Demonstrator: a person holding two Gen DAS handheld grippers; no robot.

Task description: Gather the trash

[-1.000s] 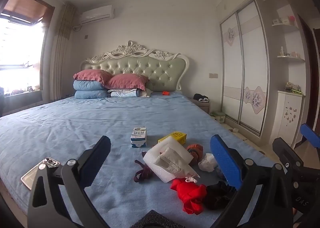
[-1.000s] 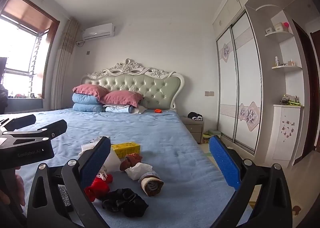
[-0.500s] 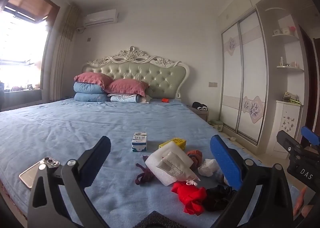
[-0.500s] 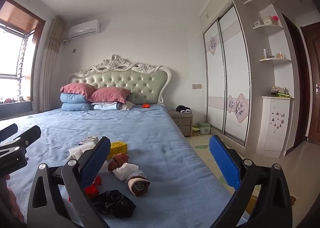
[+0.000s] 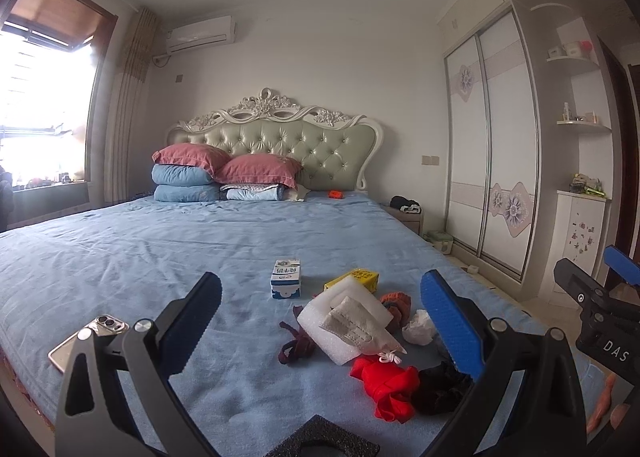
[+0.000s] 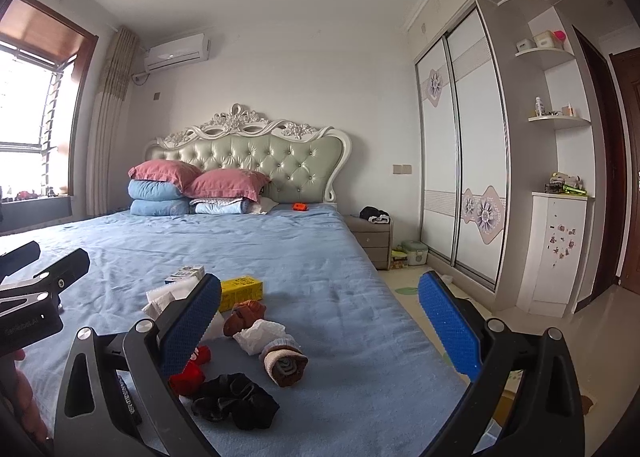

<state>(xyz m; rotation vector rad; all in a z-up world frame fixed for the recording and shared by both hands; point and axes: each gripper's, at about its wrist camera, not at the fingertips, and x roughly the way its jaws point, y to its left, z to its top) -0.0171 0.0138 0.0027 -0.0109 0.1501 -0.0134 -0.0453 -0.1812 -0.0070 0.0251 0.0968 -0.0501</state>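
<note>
Ahead, just left of the spread, empty left gripper [image 5: 320, 321]: phone [image 5: 86, 339]. Between its fingers: milk carton [image 5: 285, 279], foam sheet [image 5: 344, 321], crumpled tissue [image 5: 418, 332], likely trash awaiting pickup. Right gripper [image 6: 320, 329] likewise spread, empty, poised over socks.

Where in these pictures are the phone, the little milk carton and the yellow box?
phone [image 5: 89, 341]: left wrist view, on its back.
milk carton [image 5: 285, 280]: left wrist view, on its front face.
yellow box [image 6: 241, 289]: right wrist view, on its side.

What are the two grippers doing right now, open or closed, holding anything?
Left gripper: open, holding nothing, above the blue bed sheet.
Right gripper: open, holding nothing.
</note>
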